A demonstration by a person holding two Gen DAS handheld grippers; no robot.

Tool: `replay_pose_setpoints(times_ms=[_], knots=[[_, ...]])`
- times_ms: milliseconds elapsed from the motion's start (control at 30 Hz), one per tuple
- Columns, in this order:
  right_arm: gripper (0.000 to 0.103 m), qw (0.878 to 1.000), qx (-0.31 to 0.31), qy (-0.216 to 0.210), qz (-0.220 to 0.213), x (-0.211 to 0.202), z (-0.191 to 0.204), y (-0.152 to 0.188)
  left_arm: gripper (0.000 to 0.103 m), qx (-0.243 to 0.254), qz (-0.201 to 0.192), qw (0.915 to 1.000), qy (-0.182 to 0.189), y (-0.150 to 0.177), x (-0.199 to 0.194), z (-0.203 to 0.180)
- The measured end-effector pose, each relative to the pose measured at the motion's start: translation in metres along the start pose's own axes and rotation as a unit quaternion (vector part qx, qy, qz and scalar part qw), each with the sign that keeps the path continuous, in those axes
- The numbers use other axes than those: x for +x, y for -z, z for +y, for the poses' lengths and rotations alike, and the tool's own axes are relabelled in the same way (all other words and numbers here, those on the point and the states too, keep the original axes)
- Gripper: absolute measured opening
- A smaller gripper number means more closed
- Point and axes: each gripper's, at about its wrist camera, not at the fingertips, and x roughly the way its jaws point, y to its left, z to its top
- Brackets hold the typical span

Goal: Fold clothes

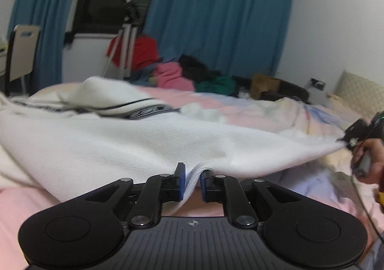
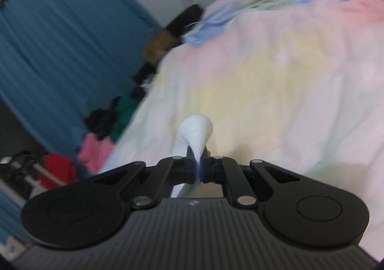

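The white garment (image 1: 134, 147) lay spread across the pastel quilt (image 1: 252, 106), its near hem raised off it. The left gripper (image 1: 192, 182) stood at a narrow gap with a fold of that hem between its pads. The right gripper (image 2: 198, 169) was clamped tight on a bunched corner, off to the garment's right. The step in hand appeared to be lifting the hem. The next move would likely require carrying both corners evenly toward the garment's far end.

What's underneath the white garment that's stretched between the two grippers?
Under the white garment lies the pastel bedspread, showing around its edges. Whatever is beneath the cloth's middle is covered.
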Motion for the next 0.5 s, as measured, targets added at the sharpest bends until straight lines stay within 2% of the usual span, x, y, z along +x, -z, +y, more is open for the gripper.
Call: replay_pose_setpoints(times_ms=[67, 133, 167, 233, 267, 333, 400, 467, 500], knots=[[0.007, 0.999, 0.011, 0.039, 0.02, 0.009, -0.019, 0.0, 0.024, 0.001, 0.006, 0.9999, 0.012, 0.0, -0.001, -0.003], [0.007, 0.996, 0.047, 0.056, 0.043, 0.019, -0.036, 0.002, 0.045, 0.003, 0.022, 0.9996, 0.017, 0.002, 0.0, -0.004], [0.007, 0.994, 0.066, 0.065, 0.054, 0.024, -0.044, 0.003, 0.051, -0.001, 0.032, 0.9994, 0.013, 0.003, 0.0, -0.003], [0.007, 0.994, 0.068, 0.068, 0.056, 0.027, -0.044, 0.002, 0.079, -0.012, 0.052, 0.9986, 0.008, 0.003, 0.0, -0.001], [0.007, 0.994, 0.069, 0.07, 0.056, 0.028, -0.044, 0.002, 0.084, -0.03, 0.054, 0.998, 0.01, 0.001, -0.003, 0.004], [0.007, 0.995, 0.051, 0.073, 0.054, 0.025, -0.037, 0.003, 0.088, -0.083, 0.056, 0.9947, 0.019, -0.002, -0.01, 0.021], [0.007, 0.995, 0.03, 0.079, 0.051, 0.022, -0.031, 0.006, 0.088, -0.16, 0.044, 0.9859, 0.026, -0.005, -0.019, 0.045], [0.007, 0.995, 0.022, 0.084, 0.049, 0.02, -0.027, 0.007, 0.088, -0.244, 0.021, 0.9695, 0.014, -0.005, -0.027, 0.073], [0.007, 0.995, 0.025, 0.084, 0.048, 0.017, -0.029, 0.008, 0.089, -0.291, 0.014, 0.9565, -0.002, -0.003, -0.029, 0.09]])
